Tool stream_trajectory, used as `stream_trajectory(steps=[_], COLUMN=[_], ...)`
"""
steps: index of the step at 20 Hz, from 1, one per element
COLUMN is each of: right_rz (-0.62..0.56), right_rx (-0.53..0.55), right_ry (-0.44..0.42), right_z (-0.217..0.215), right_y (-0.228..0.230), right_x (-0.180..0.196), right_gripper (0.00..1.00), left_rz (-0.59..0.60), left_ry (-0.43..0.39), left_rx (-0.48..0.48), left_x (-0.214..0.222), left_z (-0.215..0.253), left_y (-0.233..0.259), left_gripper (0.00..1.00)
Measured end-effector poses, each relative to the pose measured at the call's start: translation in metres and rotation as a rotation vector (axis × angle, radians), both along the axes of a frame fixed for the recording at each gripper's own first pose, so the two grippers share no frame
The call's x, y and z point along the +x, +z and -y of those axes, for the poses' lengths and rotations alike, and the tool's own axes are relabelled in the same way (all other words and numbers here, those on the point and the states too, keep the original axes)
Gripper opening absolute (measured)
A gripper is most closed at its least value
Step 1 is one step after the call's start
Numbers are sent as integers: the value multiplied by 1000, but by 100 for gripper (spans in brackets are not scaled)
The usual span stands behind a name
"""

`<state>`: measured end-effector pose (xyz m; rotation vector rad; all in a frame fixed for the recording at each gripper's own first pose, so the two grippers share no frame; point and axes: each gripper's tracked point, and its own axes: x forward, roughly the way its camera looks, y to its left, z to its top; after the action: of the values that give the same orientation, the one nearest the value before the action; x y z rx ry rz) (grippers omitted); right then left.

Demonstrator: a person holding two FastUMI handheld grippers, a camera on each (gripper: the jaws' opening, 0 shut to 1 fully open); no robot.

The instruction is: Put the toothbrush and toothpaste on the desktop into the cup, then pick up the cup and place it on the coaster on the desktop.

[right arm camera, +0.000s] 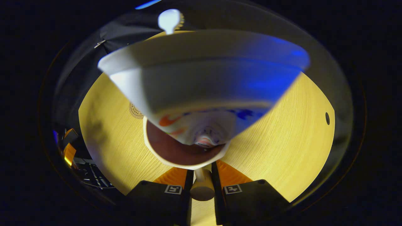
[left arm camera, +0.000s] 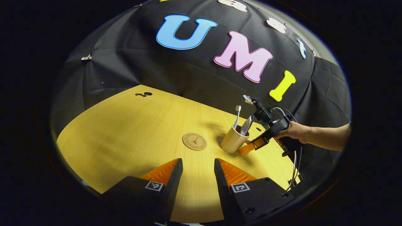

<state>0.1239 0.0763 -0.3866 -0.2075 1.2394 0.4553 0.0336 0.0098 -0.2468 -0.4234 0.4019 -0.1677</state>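
From my left gripper view I see one beige, smooth-walled cylindrical cup [left arm camera: 233, 140] standing upright on the pale yellow wood-grain desktop [left arm camera: 132, 131], with a dark reddish inside. Two things stand in it: one white toothbrush [left arm camera: 237, 116] with its bristled head up, and one white toothpaste tube [left arm camera: 246, 125] leaning beside it. Just to the cup's left, apart from it, lies one flat round cork-brown coaster [left arm camera: 194, 142] with a printed ring and a small tower emblem. My left gripper [left arm camera: 196, 175] hovers low over the desktop near the front edge, its two ribbed fingers spread apart with nothing between them. The right gripper [left arm camera: 243, 150] reaches the cup's base from the right, carried by a bare hand [left arm camera: 293, 131] with loose black cables trailing from it. In the right gripper view the flattened crimped end of the tube [right arm camera: 204, 78] looms close and blurred, white with blue and orange print, tapering down into the cup's round rim [right arm camera: 150, 147], and the brush head [right arm camera: 169, 18] pokes up behind. There the right gripper's [right arm camera: 202, 183] two fingers are closed tight on the cup's handle [right arm camera: 202, 188], a smooth beige stub pinched between them. A sliver of the coaster [right arm camera: 135, 110] peeks past the tube on the left.
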Motion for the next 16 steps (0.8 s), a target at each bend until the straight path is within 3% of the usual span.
stream_trajectory(steps=[9, 16], right_rz=[60, 128], right_rx=[-11, 56], right_ry=[12, -3], right_z=[0, -29], right_y=[8, 31], right_x=[5, 7], right_gripper=[29, 28], left_rz=[7, 6], left_ry=[9, 3], left_rx=[4, 3], left_x=[0, -1], left_z=[-13, -20], left_y=[4, 3], left_gripper=[63, 63])
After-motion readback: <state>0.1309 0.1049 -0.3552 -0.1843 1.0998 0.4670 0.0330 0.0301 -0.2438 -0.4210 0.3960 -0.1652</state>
